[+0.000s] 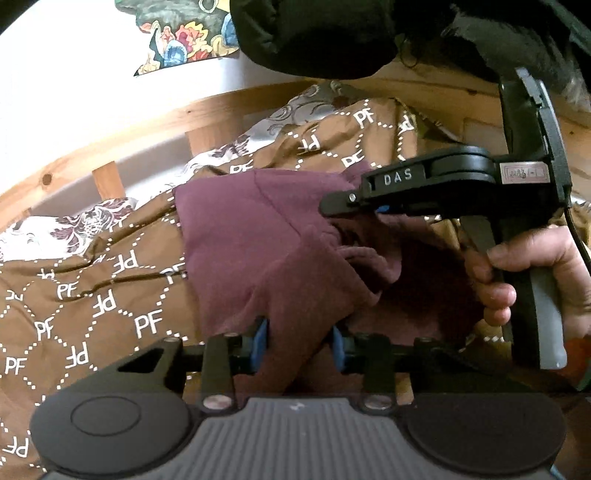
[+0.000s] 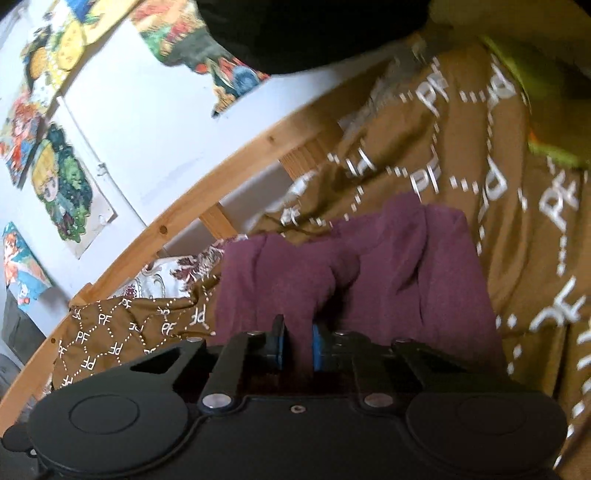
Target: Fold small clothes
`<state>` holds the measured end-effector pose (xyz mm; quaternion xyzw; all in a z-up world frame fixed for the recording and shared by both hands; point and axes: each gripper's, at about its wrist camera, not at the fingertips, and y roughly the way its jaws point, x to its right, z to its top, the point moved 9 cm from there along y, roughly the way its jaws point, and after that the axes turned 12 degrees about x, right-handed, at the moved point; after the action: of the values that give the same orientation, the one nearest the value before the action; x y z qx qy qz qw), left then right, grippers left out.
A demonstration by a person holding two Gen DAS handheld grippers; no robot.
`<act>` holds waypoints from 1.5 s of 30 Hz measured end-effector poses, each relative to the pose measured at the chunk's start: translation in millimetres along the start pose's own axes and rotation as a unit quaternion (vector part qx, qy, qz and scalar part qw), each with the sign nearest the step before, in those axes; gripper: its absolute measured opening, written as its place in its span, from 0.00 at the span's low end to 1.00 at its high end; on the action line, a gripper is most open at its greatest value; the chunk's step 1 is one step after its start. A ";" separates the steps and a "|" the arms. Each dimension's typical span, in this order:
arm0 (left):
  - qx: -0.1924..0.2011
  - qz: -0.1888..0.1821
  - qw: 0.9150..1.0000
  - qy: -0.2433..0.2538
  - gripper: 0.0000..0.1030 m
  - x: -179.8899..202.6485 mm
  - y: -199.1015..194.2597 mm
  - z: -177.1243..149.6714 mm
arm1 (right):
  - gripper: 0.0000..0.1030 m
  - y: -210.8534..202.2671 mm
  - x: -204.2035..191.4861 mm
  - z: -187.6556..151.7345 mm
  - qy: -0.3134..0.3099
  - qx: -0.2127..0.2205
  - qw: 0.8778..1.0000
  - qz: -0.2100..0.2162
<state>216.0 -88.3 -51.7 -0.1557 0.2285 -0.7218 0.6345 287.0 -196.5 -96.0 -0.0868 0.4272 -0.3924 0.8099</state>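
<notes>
A small maroon garment (image 1: 258,236) lies on a brown bedcover printed with white "PF" letters (image 1: 92,295). My left gripper (image 1: 300,343) is shut on the garment's near edge, with cloth bunched between the blue pads. My right gripper (image 1: 376,206) comes in from the right in the left wrist view and pinches the garment's far right part. In the right wrist view the right gripper (image 2: 297,345) is shut on a fold of the maroon garment (image 2: 369,273), which is lifted and creased.
A wooden bed rail (image 1: 147,122) runs behind the bedcover against a white wall with colourful pictures (image 2: 62,192). A floral sheet (image 1: 74,225) shows at the bed's far edge. A dark garment (image 1: 314,33) hangs overhead. A green item (image 2: 546,147) lies at the right.
</notes>
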 end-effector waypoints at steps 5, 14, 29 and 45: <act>0.007 -0.031 0.999 -0.007 0.37 18.6 -0.4 5.7 | 0.10 -18.5 -14.3 22.3 -0.052 0.031 0.998 0.001; -0.002 -0.071 0.997 -0.001 0.42 56.1 1.8 -6.2 | 0.10 -57.7 0.1 44.9 -0.097 0.052 0.993 -0.050; 0.020 -0.107 0.984 -0.138 0.96 34.2 -25.5 -2.1 | 0.11 -65.5 42.3 8.7 -0.123 -0.009 0.981 -0.149; -0.053 0.049 0.954 -0.290 0.99 -57.5 -22.4 -45.8 | 0.77 -102.4 0.7 9.3 -0.082 0.017 0.984 -0.157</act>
<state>182.0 -23.4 -74.9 -0.3809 0.0800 -0.6001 0.6988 236.8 -268.2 -41.9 -0.1714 0.3339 -0.5134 0.7717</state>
